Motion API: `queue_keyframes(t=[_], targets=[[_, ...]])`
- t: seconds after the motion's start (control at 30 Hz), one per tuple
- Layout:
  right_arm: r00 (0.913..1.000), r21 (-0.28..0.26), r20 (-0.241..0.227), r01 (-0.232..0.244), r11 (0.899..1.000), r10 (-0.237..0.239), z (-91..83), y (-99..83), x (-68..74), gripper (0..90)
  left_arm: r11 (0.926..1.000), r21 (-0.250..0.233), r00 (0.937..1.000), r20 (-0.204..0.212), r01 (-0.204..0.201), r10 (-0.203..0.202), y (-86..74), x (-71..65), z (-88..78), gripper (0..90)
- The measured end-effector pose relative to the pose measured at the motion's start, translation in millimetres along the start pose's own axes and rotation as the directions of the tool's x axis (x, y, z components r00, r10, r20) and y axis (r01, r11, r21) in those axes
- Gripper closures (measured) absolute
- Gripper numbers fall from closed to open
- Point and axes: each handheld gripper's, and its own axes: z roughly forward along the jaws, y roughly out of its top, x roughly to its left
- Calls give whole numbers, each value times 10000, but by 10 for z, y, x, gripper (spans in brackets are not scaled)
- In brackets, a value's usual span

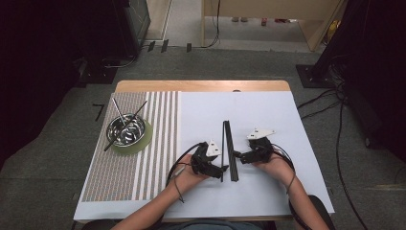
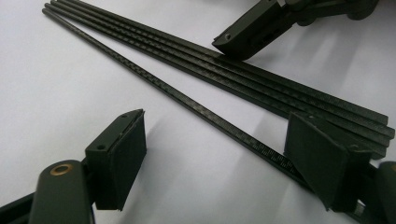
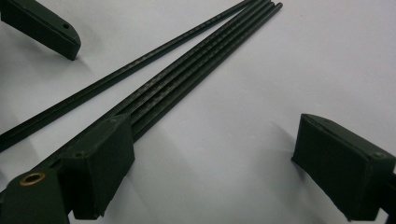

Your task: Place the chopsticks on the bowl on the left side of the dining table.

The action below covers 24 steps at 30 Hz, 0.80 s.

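You see black rods with a fine woven, faintly glossy carbon-like finish on your smooth matt white worktop. The bowl is shiny metal; finger pads look matt and rubbery.

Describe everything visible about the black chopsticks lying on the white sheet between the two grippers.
The black chopsticks are long, thin, square-sectioned sticks with a fine woven, carbon-fibre-like surface and faint pale markings near one end. They lie flat on the white sheet in the middle of the table. Three or four lie tight together, parallel; a single stick has splayed away from them at its near end. One jaw of the open left gripper sits over that stick's end; one jaw of the open right gripper rests on the bundle.
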Motion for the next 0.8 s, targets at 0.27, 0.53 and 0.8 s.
queue_keyframes(t=[0.27, 0.53, 0.8], targets=[[10000, 8, 4, -37, 10000, 37, 0, 0, 2, 119, 9998, 161, 9999, -107, 129, -127, -4, 46, -69, 374], [10000, 3, 3, -45, 10000, 45, 0, 0, 2, 119, 9991, 308, 9995, -181, 275, -269, -10, 98, -121, 502], [10000, 2, 2, -59, 10000, 59, 0, 1, 3, 119, 9974, 534, 9987, -175, 478, -470, -12, 154, -168, 589]])
